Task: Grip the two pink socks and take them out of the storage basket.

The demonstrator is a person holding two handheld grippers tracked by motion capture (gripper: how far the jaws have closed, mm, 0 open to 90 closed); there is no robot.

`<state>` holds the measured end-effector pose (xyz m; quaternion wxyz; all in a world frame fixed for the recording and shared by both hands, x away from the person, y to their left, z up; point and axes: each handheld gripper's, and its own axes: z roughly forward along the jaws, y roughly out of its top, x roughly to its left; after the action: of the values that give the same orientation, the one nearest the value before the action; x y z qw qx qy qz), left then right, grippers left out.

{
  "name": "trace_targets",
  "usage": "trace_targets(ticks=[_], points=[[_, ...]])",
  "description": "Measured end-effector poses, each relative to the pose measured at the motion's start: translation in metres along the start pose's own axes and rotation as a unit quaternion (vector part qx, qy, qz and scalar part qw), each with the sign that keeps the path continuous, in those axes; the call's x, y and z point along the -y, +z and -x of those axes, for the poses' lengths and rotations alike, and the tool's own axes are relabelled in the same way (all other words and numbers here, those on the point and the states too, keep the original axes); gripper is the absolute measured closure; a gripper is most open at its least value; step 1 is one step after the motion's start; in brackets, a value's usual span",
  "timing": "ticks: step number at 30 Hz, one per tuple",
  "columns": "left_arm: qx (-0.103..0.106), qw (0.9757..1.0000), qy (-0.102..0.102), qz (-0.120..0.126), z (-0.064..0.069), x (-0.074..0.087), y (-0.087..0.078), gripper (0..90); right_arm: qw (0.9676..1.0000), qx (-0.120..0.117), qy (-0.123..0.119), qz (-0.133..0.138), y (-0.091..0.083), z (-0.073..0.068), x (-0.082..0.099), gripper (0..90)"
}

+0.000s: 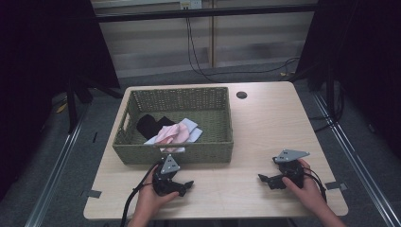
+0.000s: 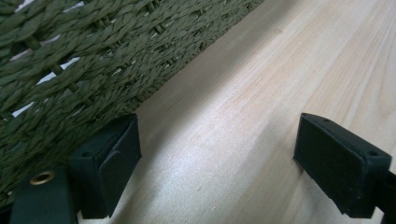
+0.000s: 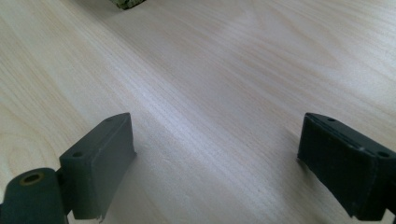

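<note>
A green woven basket (image 1: 175,152) stands on the left half of the light wooden table (image 1: 265,123). In it lie a black cloth (image 1: 149,124), a pink cloth (image 1: 171,134) and a pale blue-white cloth (image 1: 191,127). My left gripper (image 1: 184,186) rests on the table just in front of the basket, open, its jaws pointing right. In the left gripper view the left gripper (image 2: 217,140) has only bare wood between its jaws, with the basket wall (image 2: 70,60) close at the left. My right gripper (image 1: 267,178) sits open at the front right; the right gripper (image 3: 215,140) is over bare table.
A dark round hole (image 1: 241,95) marks the table's far edge. Grey tape pieces (image 1: 93,193) (image 1: 332,185) sit near the front corners. Black cables (image 1: 194,52) hang behind the table. A basket corner (image 3: 128,3) peeks in at the top of the right gripper view.
</note>
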<state>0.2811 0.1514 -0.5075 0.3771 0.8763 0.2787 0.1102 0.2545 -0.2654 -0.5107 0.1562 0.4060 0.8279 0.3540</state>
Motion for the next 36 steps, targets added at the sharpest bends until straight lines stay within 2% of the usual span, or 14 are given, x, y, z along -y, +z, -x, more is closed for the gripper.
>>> trace_targets(ticks=[5, 7, 10, 11, 16, 21, 23, 27, 30, 36], points=[[-0.009, 0.9999, -0.011, 0.003, 0.002, 0.000, 0.000, 16.6, 1.0000, 0.000, 0.000, 0.000, 0.000, 0.000, 0.000, 10.0], [-0.011, 0.9998, -0.013, -0.006, 0.002, -0.001, -0.002, 18.3, 1.0000, 0.000, 0.000, 0.000, 0.000, 0.000, 0.000, 10.0], [-0.002, 0.9995, -0.024, -0.021, 0.001, -0.006, -0.006, 19.5, 1.0000, 0.000, 0.000, 0.000, 0.000, 0.000, 0.000, 10.0], [-0.004, 0.9995, -0.023, -0.020, 0.001, -0.008, -0.009, 19.5, 1.0000, 0.000, -0.001, 0.000, 0.000, 0.000, 0.000, 10.0], [0.005, 0.9992, -0.031, -0.025, -0.002, -0.024, -0.022, 19.9, 1.0000, 0.000, 0.000, 0.000, 0.000, 0.000, 0.000, 10.0], [0.014, 0.9989, -0.023, -0.037, -0.004, -0.045, -0.036, 19.9, 1.0000, 0.000, 0.000, 0.000, 0.000, 0.000, 0.000, 10.0], [0.024, 0.9986, -0.025, -0.040, -0.004, -0.052, -0.041, 19.9, 1.0000, 0.000, 0.000, 0.000, 0.000, 0.000, 0.000, 10.0], [0.025, 0.9983, -0.020, -0.049, -0.004, -0.064, -0.049, 19.9, 1.0000, 0.000, -0.002, 0.001, 0.000, 0.000, 0.000, 10.0], [0.034, 0.9978, -0.020, -0.054, -0.006, -0.075, -0.057, 19.9, 1.0000, 0.000, -0.001, 0.000, 0.000, 0.000, 0.000, 10.0], [0.046, 0.9960, -0.031, -0.070, -0.013, -0.088, -0.069, 19.9, 1.0000, 0.000, -0.001, 0.000, 0.000, 0.000, 0.000, 10.0]])
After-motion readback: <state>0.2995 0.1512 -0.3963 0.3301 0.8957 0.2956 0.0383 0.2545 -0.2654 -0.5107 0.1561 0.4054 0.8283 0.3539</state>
